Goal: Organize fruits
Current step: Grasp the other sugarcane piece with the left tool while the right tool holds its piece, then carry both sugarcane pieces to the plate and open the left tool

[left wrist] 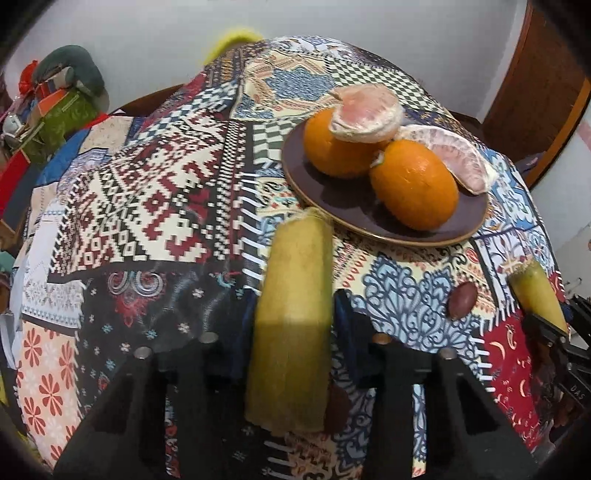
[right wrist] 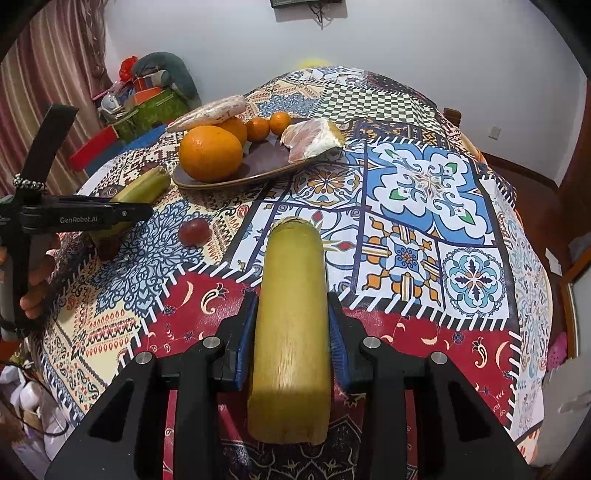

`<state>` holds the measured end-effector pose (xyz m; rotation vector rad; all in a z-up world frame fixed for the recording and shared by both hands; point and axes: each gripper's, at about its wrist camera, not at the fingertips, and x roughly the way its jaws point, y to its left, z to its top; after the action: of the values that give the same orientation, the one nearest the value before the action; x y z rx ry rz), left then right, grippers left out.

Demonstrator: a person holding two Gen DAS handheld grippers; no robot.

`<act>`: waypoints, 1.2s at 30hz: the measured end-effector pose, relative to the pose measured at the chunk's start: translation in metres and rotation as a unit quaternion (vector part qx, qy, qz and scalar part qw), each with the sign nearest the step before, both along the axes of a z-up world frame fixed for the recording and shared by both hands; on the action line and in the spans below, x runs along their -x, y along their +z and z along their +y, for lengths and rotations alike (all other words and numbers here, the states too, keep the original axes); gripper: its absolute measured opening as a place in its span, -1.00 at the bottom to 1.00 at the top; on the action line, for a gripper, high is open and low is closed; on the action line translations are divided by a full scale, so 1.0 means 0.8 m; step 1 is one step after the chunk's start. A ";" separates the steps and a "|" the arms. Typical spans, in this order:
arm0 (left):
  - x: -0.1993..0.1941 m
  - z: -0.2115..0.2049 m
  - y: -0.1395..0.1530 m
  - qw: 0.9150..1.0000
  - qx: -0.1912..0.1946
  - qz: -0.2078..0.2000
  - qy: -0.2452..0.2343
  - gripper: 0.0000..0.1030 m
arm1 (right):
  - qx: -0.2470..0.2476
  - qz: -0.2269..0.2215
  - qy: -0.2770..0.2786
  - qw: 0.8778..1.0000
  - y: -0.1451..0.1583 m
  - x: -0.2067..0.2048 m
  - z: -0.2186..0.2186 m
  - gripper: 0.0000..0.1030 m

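two grippers, left (left wrist: 293, 332) and right (right wrist: 291, 332), each clamp one sugarcane piece; plate (right wrist: 236, 177) holds four oranges.

We see a patchwork-print tablecloth (right wrist: 424, 192) covering the bench, its panels in blue tile, red paisley and black-and-white check. At the far left corner we note a heap of clutter: a green box (right wrist: 157, 107), an orange box (right wrist: 147, 96), a red flat item (right wrist: 94, 147) and a grey-green stuffed cushion (right wrist: 173, 72) on top. We see a striped curtain (right wrist: 40, 85) at the left, a white wall (right wrist: 406, 44) behind, a dark wall-mounted device (right wrist: 306, 3) near the top edge, and a wooden door frame (left wrist: 532, 103) at the right
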<state>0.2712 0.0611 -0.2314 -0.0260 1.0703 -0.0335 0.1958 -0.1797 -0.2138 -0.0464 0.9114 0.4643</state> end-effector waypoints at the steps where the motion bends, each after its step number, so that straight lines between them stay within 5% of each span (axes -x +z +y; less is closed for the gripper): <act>1: 0.000 0.002 0.001 1.000 0.007 0.001 0.006 -0.24 | -0.005 0.001 -0.003 1.000 0.000 -0.001 -0.001 -0.38; 10: 0.028 0.015 0.022 1.000 0.010 -0.018 0.024 -0.27 | -0.022 0.008 -0.005 1.000 0.005 -0.006 -0.009 -0.38; 25: 0.058 0.012 0.080 0.998 0.031 -0.060 0.009 -0.27 | -0.018 -0.053 -0.011 0.998 0.058 -0.012 -0.002 -0.40; 36: 0.069 -0.008 0.076 0.998 0.026 -0.059 -0.010 -0.27 | 0.023 -0.006 0.015 1.000 0.023 0.004 -0.003 -0.47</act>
<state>0.2162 0.0545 -0.1709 -0.0591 0.9510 -0.0797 0.1930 -0.1822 -0.1955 -0.1047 0.9109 0.4706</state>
